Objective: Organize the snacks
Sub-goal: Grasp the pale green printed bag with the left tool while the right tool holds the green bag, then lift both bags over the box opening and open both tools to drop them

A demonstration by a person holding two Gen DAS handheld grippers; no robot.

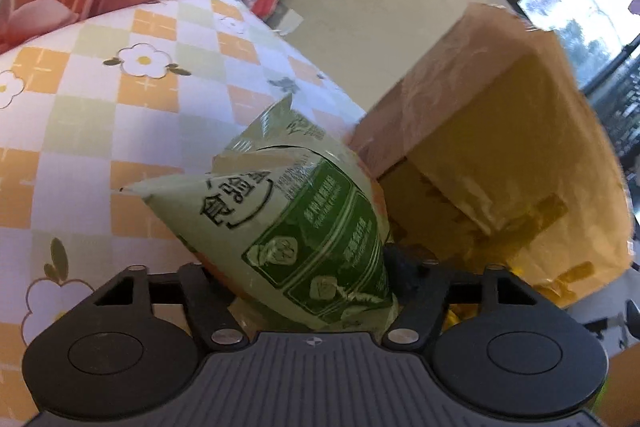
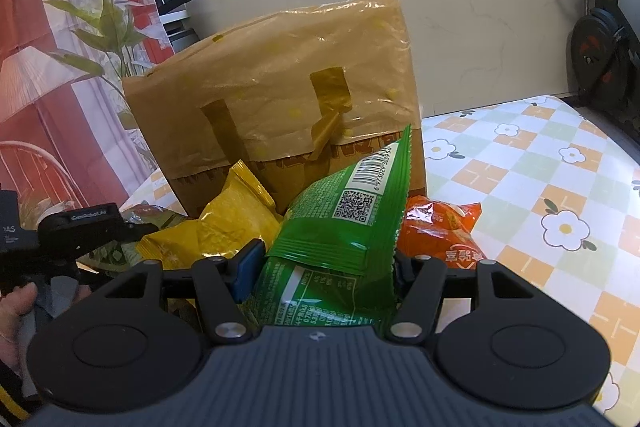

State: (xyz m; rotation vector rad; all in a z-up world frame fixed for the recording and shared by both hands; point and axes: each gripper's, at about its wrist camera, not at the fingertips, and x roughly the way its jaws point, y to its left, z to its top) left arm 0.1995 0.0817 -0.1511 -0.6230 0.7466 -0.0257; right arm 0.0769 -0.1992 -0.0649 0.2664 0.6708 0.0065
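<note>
My left gripper point(image 1: 304, 267) is shut on a pale green snack packet point(image 1: 304, 211), which tilts up over the checked tablecloth just left of an open brown paper bag point(image 1: 500, 147). My right gripper point(image 2: 324, 263) is shut on a bright green snack packet point(image 2: 340, 227) with a barcode; it stands upright in front of the same paper bag point(image 2: 280, 99). A yellow packet point(image 2: 232, 215) and an orange packet point(image 2: 440, 231) lie at the bag's foot, on either side of the green one. In the right wrist view the left gripper point(image 2: 80, 227) shows at the far left, with a hand point(image 2: 16, 307) behind it.
The table point(image 2: 540, 167) has an orange, green and white flowered cloth and stretches away to the right of the bag. A wall and windows stand behind it. A plant point(image 2: 108, 7) and red curtain are at the left, an exercise bike point(image 2: 600, 39) at the right.
</note>
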